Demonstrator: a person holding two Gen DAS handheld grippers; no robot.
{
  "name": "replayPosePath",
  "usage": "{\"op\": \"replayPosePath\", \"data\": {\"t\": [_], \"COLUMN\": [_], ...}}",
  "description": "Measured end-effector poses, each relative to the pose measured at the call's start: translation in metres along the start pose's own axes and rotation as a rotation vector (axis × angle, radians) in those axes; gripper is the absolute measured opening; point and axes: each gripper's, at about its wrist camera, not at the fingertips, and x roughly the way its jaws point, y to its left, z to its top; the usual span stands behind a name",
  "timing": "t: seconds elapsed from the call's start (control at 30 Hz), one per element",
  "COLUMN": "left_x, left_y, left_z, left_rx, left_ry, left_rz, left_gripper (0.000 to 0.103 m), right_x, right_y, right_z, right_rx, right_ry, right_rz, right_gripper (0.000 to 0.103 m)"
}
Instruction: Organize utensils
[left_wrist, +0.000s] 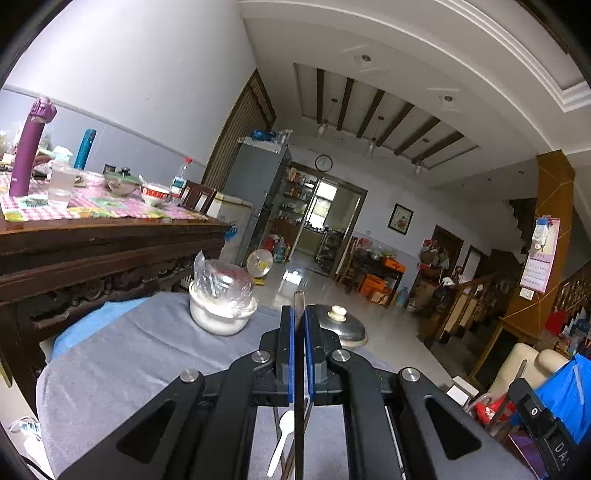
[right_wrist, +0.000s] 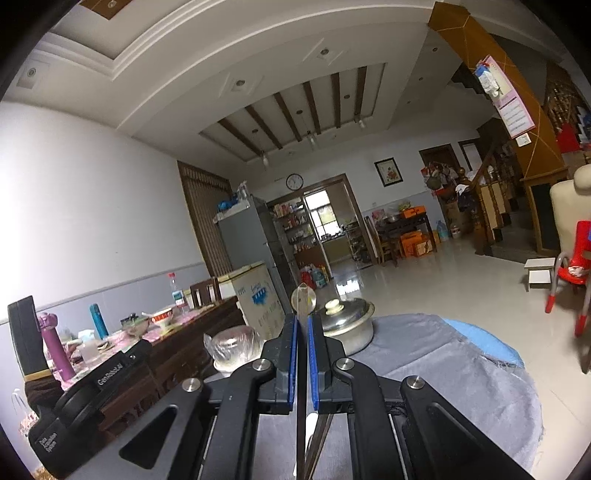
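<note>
My left gripper (left_wrist: 299, 314) is shut on a thin flat metal utensil (left_wrist: 299, 301); its end sticks up past the fingertips and its shaft runs down between the blue pads. A white plastic spoon (left_wrist: 282, 441) lies below on the grey cloth. My right gripper (right_wrist: 303, 321) is shut on a thin utensil with a clear pointed tip (right_wrist: 303, 299), its shaft hanging down between the pads. Both grippers are raised above the small cloth-covered table (right_wrist: 443, 369). The left gripper's body (right_wrist: 74, 406) shows at lower left in the right wrist view.
A steel pot with a knobbed lid (left_wrist: 341, 325) (right_wrist: 345, 321) and a white bowl covered in plastic film (left_wrist: 221, 299) (right_wrist: 232, 347) stand on the cloth. A dark wooden table (left_wrist: 110, 236) with bottles and bowls is to the left. A red chair (right_wrist: 572, 266) stands at right.
</note>
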Motion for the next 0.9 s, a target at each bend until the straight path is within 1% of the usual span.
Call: {"op": "replayPosePath", "data": {"t": [0.33,0.43,0.6,0.9], "left_x": [-0.002,-0.005,-0.011,-0.017], "left_y": [0.002,0.003,0.005,0.013], "left_z": [-0.012,-0.013,-0.014,-0.011], "left_rx": [0.027,0.032,0.033,0.029], "left_ry": [0.037,0.044,0.058,0.077], "left_rz": [0.007,0.001,-0.012,-0.033], "left_gripper": [0.005,0.005,0.005,0.006], "right_x": [0.0,-0.002,-0.005,-0.013], "right_y": [0.001,0.004,0.002,0.004], "right_z": [-0.009,-0.013,-0.019,-0.021], "right_rx": [-0.033,-0.055,-0.053,-0.066], "right_ry": [0.049,0.067,0.098,0.11], "right_rz": [0.013,0.018,0.024,0.025], "right_gripper": [0.006,0.006,0.006,0.007]}}
